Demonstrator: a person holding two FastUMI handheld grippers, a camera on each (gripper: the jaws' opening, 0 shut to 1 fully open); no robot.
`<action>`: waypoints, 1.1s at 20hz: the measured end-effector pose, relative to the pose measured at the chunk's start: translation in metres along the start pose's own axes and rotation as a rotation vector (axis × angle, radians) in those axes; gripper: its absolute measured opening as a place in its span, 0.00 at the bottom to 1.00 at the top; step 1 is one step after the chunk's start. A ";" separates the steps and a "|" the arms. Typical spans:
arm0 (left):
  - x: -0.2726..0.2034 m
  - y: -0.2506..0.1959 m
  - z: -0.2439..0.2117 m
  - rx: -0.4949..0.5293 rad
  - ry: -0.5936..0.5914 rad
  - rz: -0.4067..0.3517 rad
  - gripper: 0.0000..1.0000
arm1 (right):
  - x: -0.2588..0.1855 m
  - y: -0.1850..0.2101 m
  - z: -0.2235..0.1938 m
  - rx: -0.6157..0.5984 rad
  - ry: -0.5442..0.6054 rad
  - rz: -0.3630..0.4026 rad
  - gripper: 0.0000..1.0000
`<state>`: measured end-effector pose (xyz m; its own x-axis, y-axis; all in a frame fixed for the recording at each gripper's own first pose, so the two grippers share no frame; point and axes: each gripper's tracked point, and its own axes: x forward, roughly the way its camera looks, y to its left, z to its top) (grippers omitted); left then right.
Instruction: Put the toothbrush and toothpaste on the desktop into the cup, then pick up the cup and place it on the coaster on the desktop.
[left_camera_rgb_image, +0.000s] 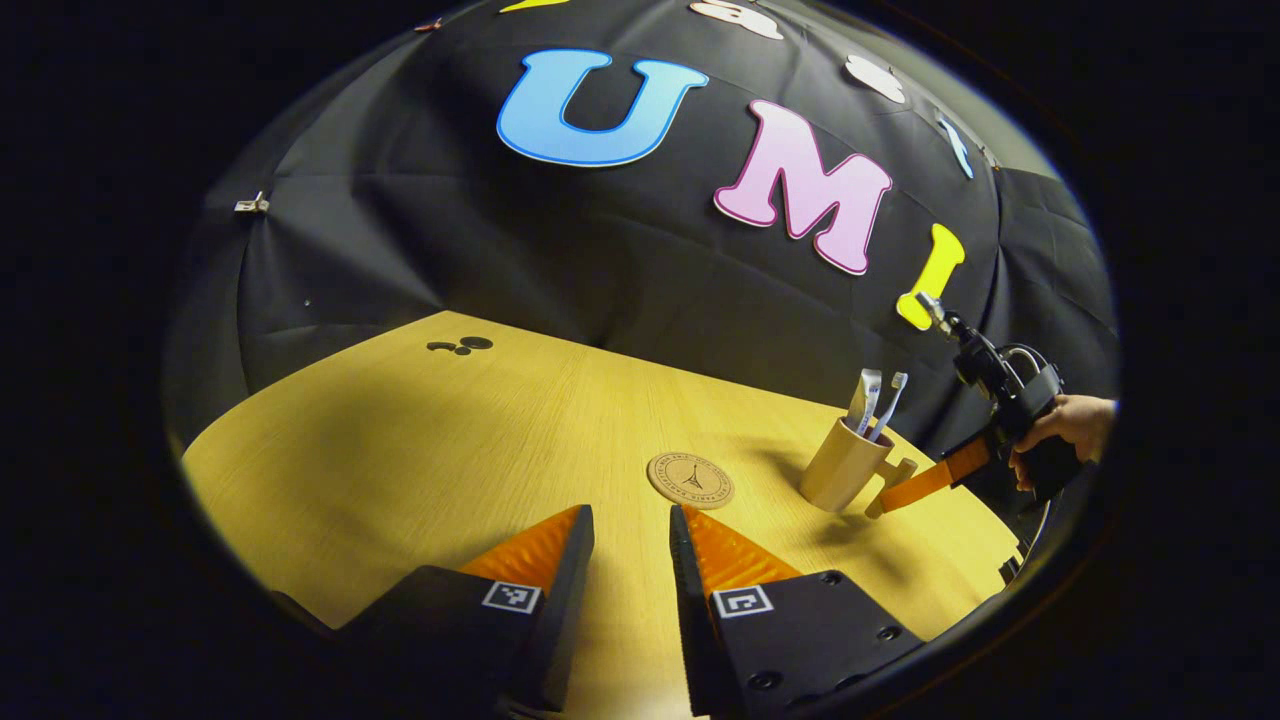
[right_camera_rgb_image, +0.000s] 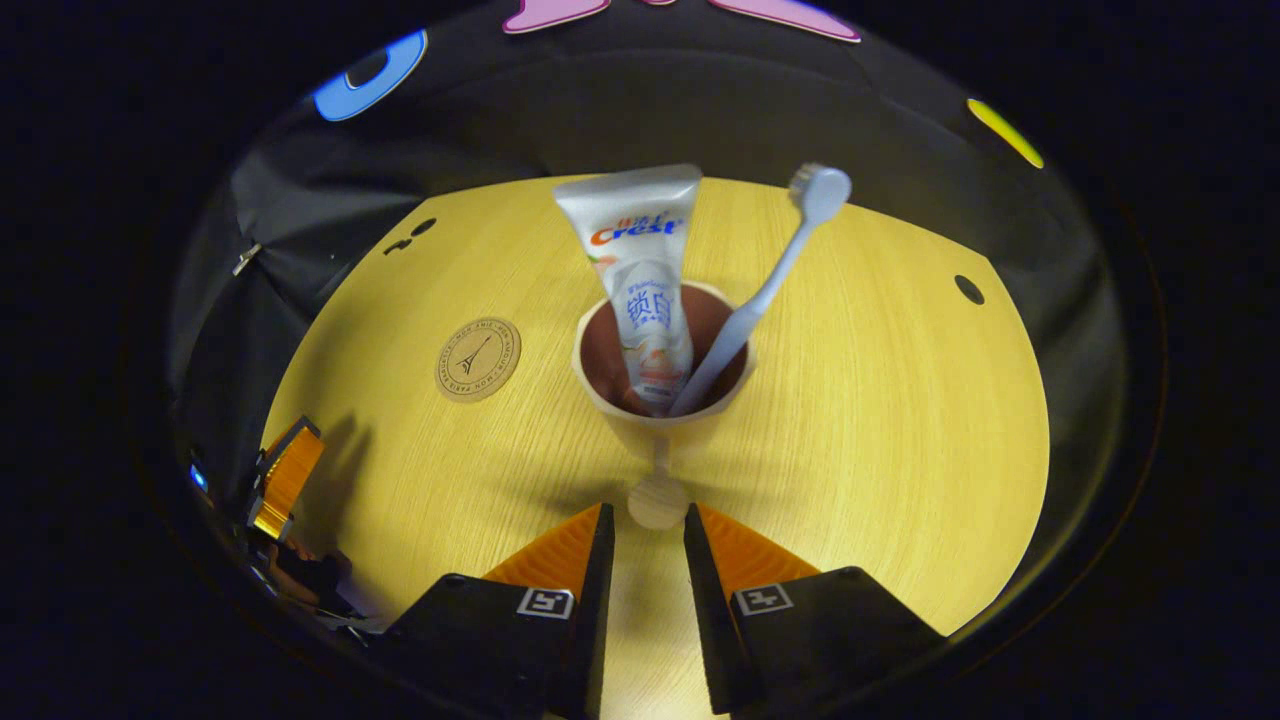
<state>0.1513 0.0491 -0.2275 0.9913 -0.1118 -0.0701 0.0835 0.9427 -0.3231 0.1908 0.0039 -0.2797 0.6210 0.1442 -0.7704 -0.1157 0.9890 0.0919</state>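
Toothpaste (right_camera_rgb_image: 640, 290) and toothbrush (right_camera_rgb_image: 765, 290) upright in beige cup (right_camera_rgb_image: 660, 425); right claw (right_camera_rgb_image: 645, 525) released at handle; left claw (left_camera_rgb_image: 630, 525) released; coaster (right_camera_rgb_image: 478, 359) beside, yellow tabletop (right_camera_rgb_image: 900, 420).

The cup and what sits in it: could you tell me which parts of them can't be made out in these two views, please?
- Cup base, right gripper view: hidden under its own rim and wall.
- Toothpaste and toothbrush lower ends, right gripper view: sunk inside the dark cup.
- Cup handle, left gripper view: partly covered by the right gripper fingers.
- Coaster print, left gripper view: too small to make out.
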 end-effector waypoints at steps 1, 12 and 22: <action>-0.001 0.001 -0.001 0.000 0.001 0.001 0.48 | 0.005 -0.003 -0.001 -0.023 0.015 -0.022 0.43; -0.004 0.015 -0.009 -0.026 0.011 -0.005 0.48 | 0.028 -0.012 0.014 -0.048 0.127 -0.077 0.46; -0.004 0.015 -0.013 -0.027 0.015 -0.009 0.48 | 0.044 -0.013 0.009 -0.052 0.193 -0.082 0.39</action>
<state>0.1477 0.0601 -0.2442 0.9888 -0.1251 -0.0811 0.0894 0.9328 -0.3491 0.2268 -0.0023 -0.3094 0.4704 0.0494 -0.8811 -0.1139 0.9935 -0.0051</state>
